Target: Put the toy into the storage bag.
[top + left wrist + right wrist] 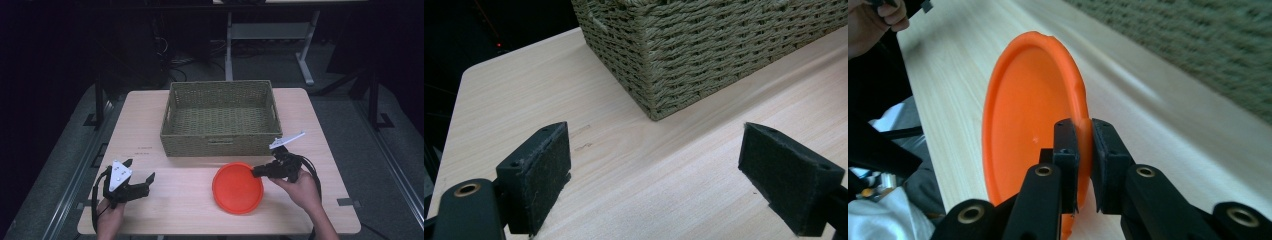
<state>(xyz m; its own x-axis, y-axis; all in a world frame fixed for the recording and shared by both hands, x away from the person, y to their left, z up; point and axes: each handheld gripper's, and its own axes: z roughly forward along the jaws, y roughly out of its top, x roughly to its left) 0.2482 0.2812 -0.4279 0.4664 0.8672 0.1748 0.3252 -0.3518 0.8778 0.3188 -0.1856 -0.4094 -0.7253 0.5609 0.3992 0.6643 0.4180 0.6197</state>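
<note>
An orange plate (237, 188) lies near the front middle of the light wooden table (180, 195). My right gripper (256, 172) is shut on the plate's right rim; in the right gripper view the two pads pinch the orange plate (1028, 120) at my right gripper (1085, 150). A woven basket (220, 117) stands empty at the back middle. At the front left, my left gripper (140, 172) is held open over bare table. In the left gripper view my left gripper (654, 170) has its jaws wide apart, with the woven basket (704, 45) corner ahead.
Table legs and cables stand on the dark floor behind the table (624, 165). Bare wood lies between the basket and the front edge at the left. The person's other hand (873, 22) shows at the top left of the right gripper view.
</note>
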